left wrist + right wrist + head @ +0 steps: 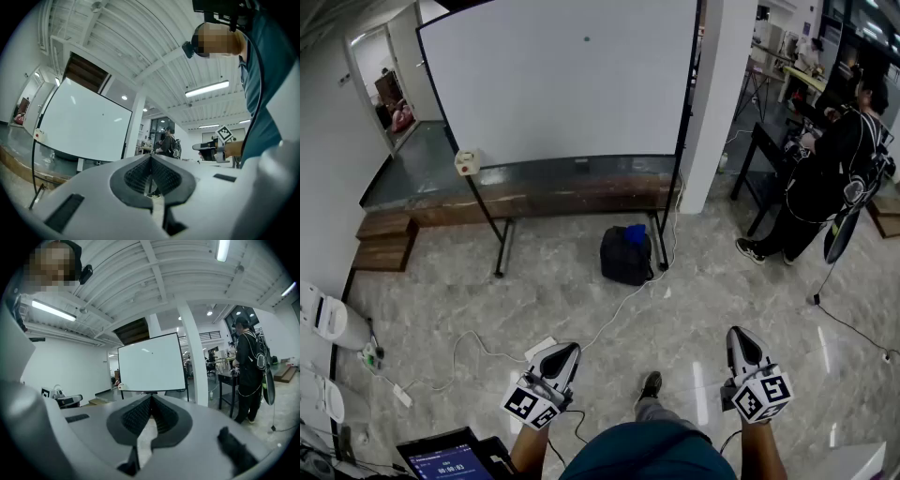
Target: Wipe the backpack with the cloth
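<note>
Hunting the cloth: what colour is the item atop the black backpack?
The item is blue; head view shows it best.

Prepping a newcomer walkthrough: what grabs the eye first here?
The big whiteboard fills the top of the head view; a black backpack with a blue cloth on top sits on the floor by its right leg. The left gripper and right gripper, both shut and empty, hover near the bottom edge.

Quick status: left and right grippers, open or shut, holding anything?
Left gripper: closed, nothing held.
Right gripper: closed, nothing held.
</note>
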